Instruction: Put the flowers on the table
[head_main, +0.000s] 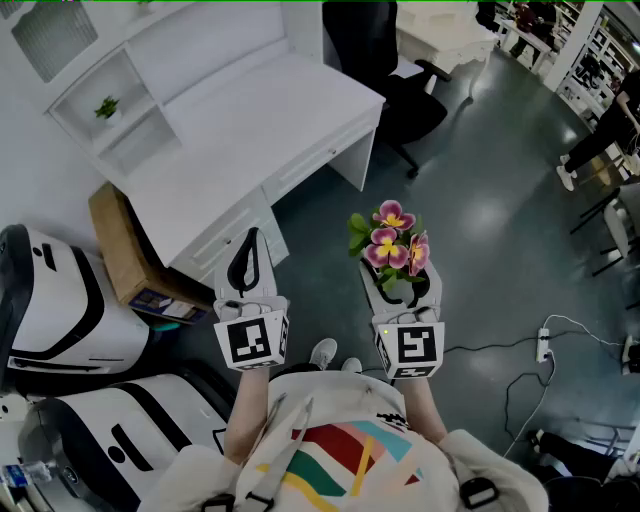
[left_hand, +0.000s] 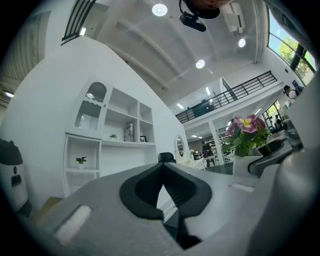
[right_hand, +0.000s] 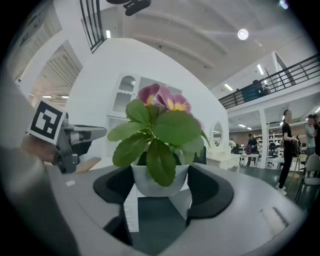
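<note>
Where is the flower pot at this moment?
The flower pot is held between the jaws of the right gripper, above the floor, to the right of the white desk in the head view.

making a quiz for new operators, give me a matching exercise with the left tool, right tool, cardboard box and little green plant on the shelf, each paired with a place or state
Things:
1. left tool
2. right tool
3. cardboard box
4. small green plant

Places or states:
a. in a shelf compartment above the white desk
b. closed on the white flower pot
c. jaws together, nothing between them
d. on the floor beside the desk

Pairs: 1-c, 2-b, 3-d, 4-a
</note>
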